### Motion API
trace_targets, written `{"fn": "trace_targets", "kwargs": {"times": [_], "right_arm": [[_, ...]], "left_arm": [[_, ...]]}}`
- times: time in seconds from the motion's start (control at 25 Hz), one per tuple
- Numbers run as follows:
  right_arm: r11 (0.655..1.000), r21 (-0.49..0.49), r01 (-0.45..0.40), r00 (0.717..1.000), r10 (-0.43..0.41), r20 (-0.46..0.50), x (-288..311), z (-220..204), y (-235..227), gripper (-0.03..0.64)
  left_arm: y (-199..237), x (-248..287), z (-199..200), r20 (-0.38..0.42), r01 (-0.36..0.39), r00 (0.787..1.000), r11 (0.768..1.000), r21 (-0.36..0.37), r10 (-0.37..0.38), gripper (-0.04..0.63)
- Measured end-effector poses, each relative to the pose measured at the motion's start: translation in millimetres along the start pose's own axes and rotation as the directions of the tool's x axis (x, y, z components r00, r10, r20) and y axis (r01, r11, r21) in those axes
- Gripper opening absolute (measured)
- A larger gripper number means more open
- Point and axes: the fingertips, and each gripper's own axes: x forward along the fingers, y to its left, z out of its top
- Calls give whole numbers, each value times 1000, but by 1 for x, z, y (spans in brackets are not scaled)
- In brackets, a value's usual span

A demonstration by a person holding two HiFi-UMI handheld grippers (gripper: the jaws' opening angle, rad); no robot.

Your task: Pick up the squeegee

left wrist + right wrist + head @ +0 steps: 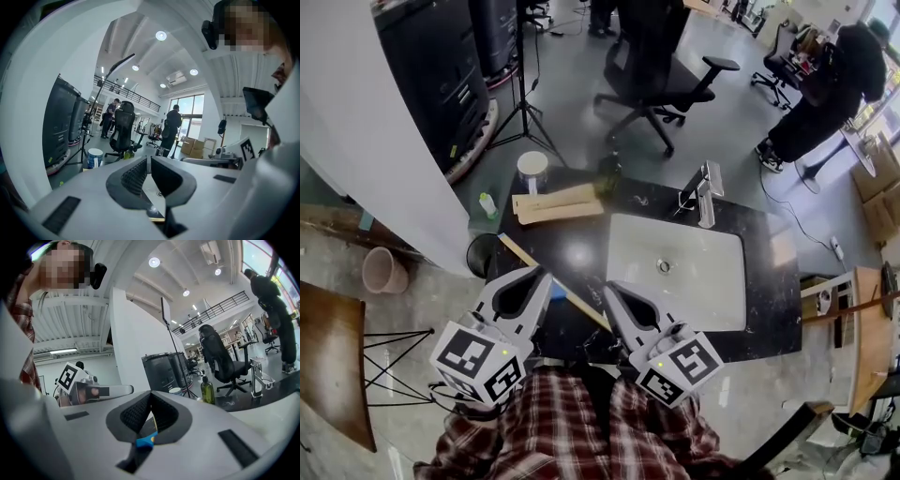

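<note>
The squeegee lies slanted on the black counter (pixel 769 244), a pale wooden handle (pixel 517 249) with a blue part (pixel 558 291) near the front edge. My left gripper (pixel 546 272) hovers just left of the blue part and my right gripper (pixel 612 287) just right of it, both close to the counter's front. Both are shut with nothing between the tips. In the left gripper view the jaws (pixel 149 158) meet over the white sink. In the right gripper view the jaws (pixel 150 394) meet too, and the blue part (pixel 146 440) shows below them.
A white sink (pixel 712 291) with a faucet (pixel 705 192) fills the counter's middle. Wooden boards (pixel 555 203), a green bottle (pixel 607 174) and a white cup (pixel 532 169) stand at the back left. Beyond are an office chair (pixel 661 84), a tripod (pixel 523 103) and a person (pixel 830 84).
</note>
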Motion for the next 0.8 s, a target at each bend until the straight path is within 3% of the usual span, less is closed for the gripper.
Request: {"fn": "trace_targets", "kwargs": {"times": [0.2,0.32,0.44,0.64,0.8], "right_arm": [[1000,-2,-9,1000,9,15,-5,6,-5,12],[1000,3,-11,1000,11,21,-10,6,-6,12],[1000,12,-11,1000,11,23,-14,4,-7,12],[999,31,-12,1000,11,18,-19,-4,-10,12],[1000,-13,-6,1000,5,-24,-21,-15,-4,12]], "left_arm": [[-5,1,8,12,24,1000,999,31,-25,96],[-8,2,8,-13,28,1000,996,88,-27,180],[-8,3,2,-50,26,999,993,118,-20,216],[5,4,-19,-168,10,986,983,183,22,216],[22,3,-48,-317,21,947,974,226,53,216]]}}
